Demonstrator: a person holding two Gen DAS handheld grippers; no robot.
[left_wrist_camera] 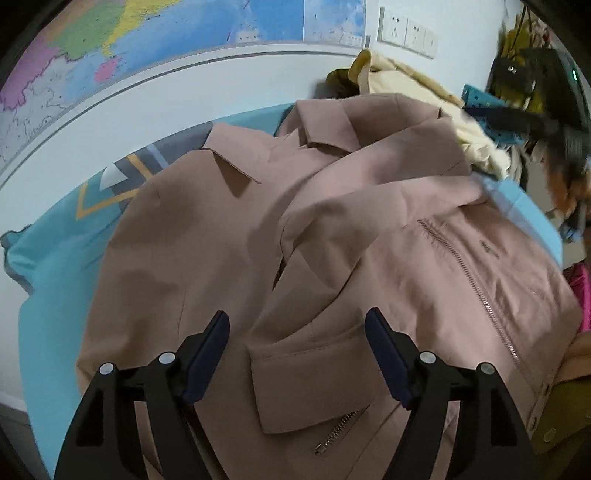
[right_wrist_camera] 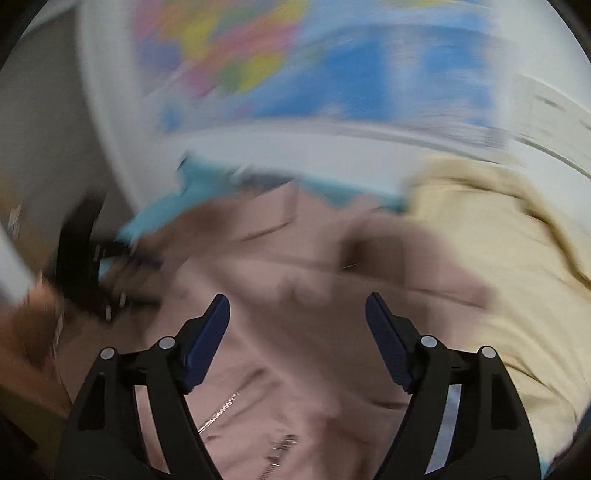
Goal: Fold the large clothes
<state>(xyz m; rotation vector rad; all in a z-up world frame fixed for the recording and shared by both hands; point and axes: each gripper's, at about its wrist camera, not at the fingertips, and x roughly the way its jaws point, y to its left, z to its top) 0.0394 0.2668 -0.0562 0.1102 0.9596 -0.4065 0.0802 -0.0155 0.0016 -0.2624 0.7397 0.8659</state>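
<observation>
A dusty pink jacket (left_wrist_camera: pixel 332 229) with a collar, flap pocket and metal zips lies spread on a light blue cloth (left_wrist_camera: pixel 51 266), sleeves folded over its front. My left gripper (left_wrist_camera: pixel 297 325) hangs just above the jacket's lower front, near the flap pocket (left_wrist_camera: pixel 306 376); it is open with nothing between its fingers. The right wrist view is badly blurred. It shows the same pink jacket (right_wrist_camera: pixel 295 295) below my right gripper (right_wrist_camera: pixel 297 310), open and holding nothing. The right gripper (left_wrist_camera: pixel 532 122) also appears as a dark blur at the far right edge of the left wrist view.
A cream garment (left_wrist_camera: pixel 424 92) (right_wrist_camera: pixel 498 258) lies heaped beside the jacket's collar end. A map (left_wrist_camera: pixel 147 44) and wall sockets (left_wrist_camera: pixel 406 31) hang on the white wall behind. More clothes (left_wrist_camera: pixel 524 55) hang at far right. The other gripper and a hand (right_wrist_camera: pixel 74 266) blur at left.
</observation>
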